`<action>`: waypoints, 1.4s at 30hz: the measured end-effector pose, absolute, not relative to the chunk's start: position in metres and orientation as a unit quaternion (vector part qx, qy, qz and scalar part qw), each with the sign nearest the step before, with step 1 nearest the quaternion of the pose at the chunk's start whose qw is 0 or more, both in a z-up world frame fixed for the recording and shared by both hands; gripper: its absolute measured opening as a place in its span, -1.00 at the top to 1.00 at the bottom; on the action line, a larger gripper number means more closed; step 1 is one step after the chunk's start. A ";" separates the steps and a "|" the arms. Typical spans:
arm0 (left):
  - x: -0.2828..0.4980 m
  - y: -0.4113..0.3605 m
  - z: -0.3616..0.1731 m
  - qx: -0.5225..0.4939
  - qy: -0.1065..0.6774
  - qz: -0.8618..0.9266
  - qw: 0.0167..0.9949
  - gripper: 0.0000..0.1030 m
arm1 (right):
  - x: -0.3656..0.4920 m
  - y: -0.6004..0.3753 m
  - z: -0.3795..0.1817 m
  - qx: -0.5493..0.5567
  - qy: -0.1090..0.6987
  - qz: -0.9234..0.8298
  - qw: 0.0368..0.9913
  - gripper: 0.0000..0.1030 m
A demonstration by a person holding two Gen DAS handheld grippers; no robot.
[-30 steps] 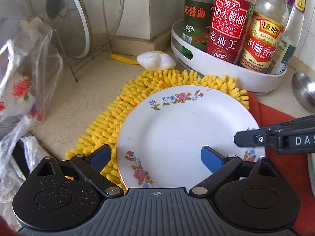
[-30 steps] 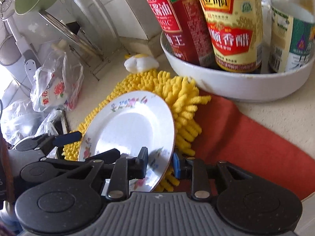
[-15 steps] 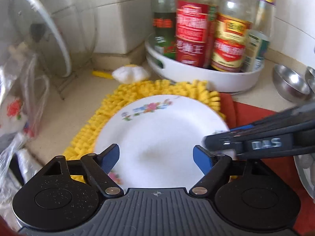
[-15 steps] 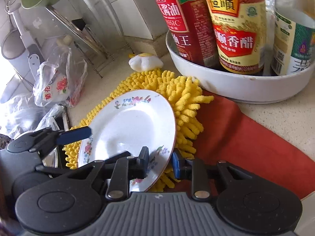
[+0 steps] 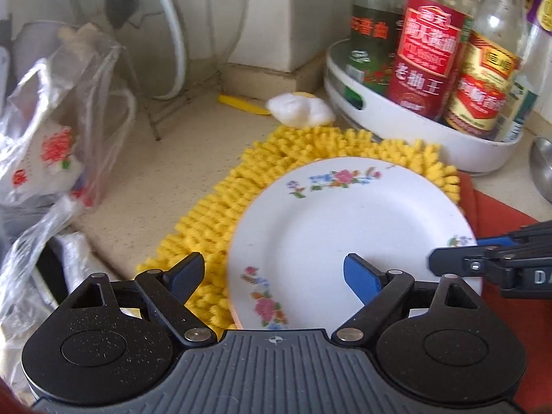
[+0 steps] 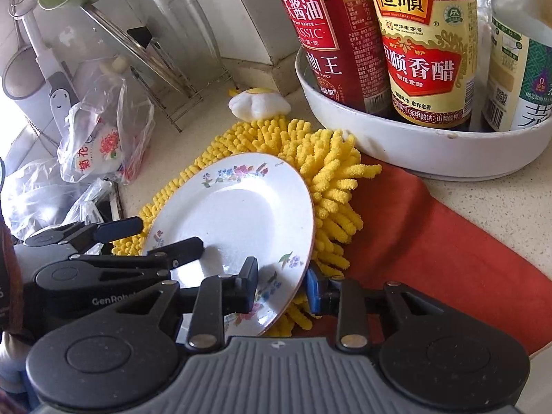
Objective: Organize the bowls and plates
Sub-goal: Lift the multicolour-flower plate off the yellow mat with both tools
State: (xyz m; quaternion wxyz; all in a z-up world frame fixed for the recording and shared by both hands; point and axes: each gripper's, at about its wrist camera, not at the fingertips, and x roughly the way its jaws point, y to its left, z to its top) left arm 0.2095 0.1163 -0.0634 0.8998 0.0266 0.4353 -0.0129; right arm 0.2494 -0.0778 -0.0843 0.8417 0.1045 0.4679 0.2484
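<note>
A white plate with flower prints (image 5: 348,238) lies partly on a yellow chenille mat (image 5: 220,207); it also shows in the right wrist view (image 6: 238,210), tilted with its right rim raised. My right gripper (image 6: 281,284) is shut on the plate's right rim, one finger on top and one beneath. My left gripper (image 5: 276,272) is open over the plate's near left edge, one finger over the mat and one over the plate, holding nothing. The left gripper also shows in the right wrist view (image 6: 155,234).
A white tray (image 6: 424,155) with several sauce bottles stands behind the mat. A red cloth (image 6: 448,255) lies to the right. Plastic bags (image 5: 51,131) and a rack with a glass lid (image 5: 151,31) stand at the left. A metal bowl (image 5: 541,169) sits at the right edge.
The right gripper has stayed clamped on the plate's rim and drawn in closer. The left gripper has shifted left and forward over the plate's left edge, still open.
</note>
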 end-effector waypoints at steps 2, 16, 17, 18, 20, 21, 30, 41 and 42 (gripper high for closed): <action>0.211 0.113 -0.063 0.026 0.435 -0.024 0.900 -0.78 | 0.250 -0.077 -0.085 0.103 0.468 0.248 0.842 0.39; 0.213 0.108 -0.062 0.022 0.440 -0.034 0.897 -0.78 | 0.249 -0.079 -0.084 0.119 0.465 0.238 0.845 0.36; 0.212 0.109 -0.062 0.021 0.440 -0.035 0.897 -0.77 | 0.249 -0.080 -0.083 0.122 0.464 0.237 0.845 0.36; 0.212 0.109 -0.061 0.019 0.441 -0.035 0.897 -0.76 | 0.248 -0.081 -0.082 0.126 0.464 0.236 0.845 0.36; 0.210 0.108 -0.060 0.014 0.443 -0.035 0.896 -0.76 | 0.247 -0.084 -0.080 0.132 0.461 0.235 0.845 0.36; 0.210 0.109 -0.059 0.010 0.443 -0.036 0.896 -0.76 | 0.246 -0.085 -0.078 0.133 0.459 0.235 0.846 0.36; 0.205 0.098 -0.049 0.007 0.433 -0.051 0.900 -0.61 | 0.238 -0.098 -0.064 0.152 0.442 0.253 0.847 0.53; 0.200 0.121 -0.030 -0.030 0.427 -0.039 0.903 -0.47 | 0.239 -0.109 -0.075 0.160 0.465 0.231 0.840 0.63; 0.201 0.127 -0.032 -0.027 0.433 -0.031 0.901 -0.47 | 0.240 -0.108 -0.075 0.160 0.466 0.232 0.839 0.63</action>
